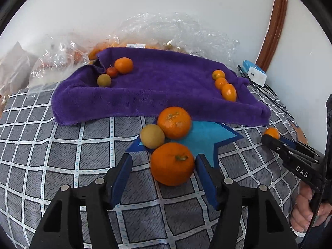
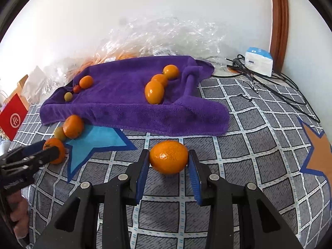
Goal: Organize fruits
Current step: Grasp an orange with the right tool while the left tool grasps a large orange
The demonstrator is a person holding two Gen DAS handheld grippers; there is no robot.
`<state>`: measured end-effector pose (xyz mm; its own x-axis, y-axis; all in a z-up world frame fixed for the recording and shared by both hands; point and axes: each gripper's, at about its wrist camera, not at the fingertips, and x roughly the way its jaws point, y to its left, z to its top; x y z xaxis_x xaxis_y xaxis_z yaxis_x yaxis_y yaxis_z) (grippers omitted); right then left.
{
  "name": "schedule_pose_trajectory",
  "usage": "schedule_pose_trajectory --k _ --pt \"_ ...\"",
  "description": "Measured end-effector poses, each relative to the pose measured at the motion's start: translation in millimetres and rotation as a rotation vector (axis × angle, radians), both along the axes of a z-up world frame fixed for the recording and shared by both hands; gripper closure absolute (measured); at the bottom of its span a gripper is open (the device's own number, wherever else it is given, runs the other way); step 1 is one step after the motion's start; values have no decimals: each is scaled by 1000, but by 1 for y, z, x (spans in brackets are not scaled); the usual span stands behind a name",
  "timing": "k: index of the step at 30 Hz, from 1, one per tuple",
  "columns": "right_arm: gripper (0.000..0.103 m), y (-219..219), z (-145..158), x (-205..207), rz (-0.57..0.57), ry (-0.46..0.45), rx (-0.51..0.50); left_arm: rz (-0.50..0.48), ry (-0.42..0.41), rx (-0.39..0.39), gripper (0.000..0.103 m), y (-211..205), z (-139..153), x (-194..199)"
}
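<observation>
My left gripper (image 1: 164,161) is open, its jaws either side of a large orange (image 1: 172,163) on the checked bedspread, with a gap on the left. Beyond it lie a yellow-green fruit (image 1: 152,136) and a second orange (image 1: 174,122) on a blue star patch. My right gripper (image 2: 168,158) has both pads against a small orange (image 2: 168,157), which shows in the left wrist view (image 1: 271,133) behind the right gripper's fingers. A purple towel (image 1: 157,87) holds three small oranges at its right (image 1: 225,85) and an orange, a red fruit and a green fruit at its left (image 1: 113,71).
Clear plastic bags with more fruit (image 1: 166,31) lie behind the towel against the wall. A white and blue box (image 2: 258,61) with black cables (image 2: 269,85) sits at the back right. A red bag (image 2: 12,118) stands at the left.
</observation>
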<state>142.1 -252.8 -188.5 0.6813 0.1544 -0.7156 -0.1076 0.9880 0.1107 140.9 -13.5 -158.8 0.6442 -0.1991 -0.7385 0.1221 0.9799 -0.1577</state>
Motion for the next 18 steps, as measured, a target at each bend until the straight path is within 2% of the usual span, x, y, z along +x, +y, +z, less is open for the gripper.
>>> schedule_pose_trajectory --k 4,10,11,13,15,18 --pt "66 -1 -2 2 -4 12 6 -3 36 26 42 -4 -6 4" --pt "66 0 -4 5 -6 26 -3 -10 38 78 42 -12 -7 3" --pt "66 1 -4 5 -4 26 -7 -9 37 73 44 -11 -7 3" --pt "66 2 -4 5 -1 30 -8 -10 33 45 55 -8 -6 2" --pt "66 1 -4 5 0 31 -2 -18 31 10 60 -4 -5 2" --pt "66 0 -5 5 -3 36 2 -22 31 0 62 -4 -5 1"
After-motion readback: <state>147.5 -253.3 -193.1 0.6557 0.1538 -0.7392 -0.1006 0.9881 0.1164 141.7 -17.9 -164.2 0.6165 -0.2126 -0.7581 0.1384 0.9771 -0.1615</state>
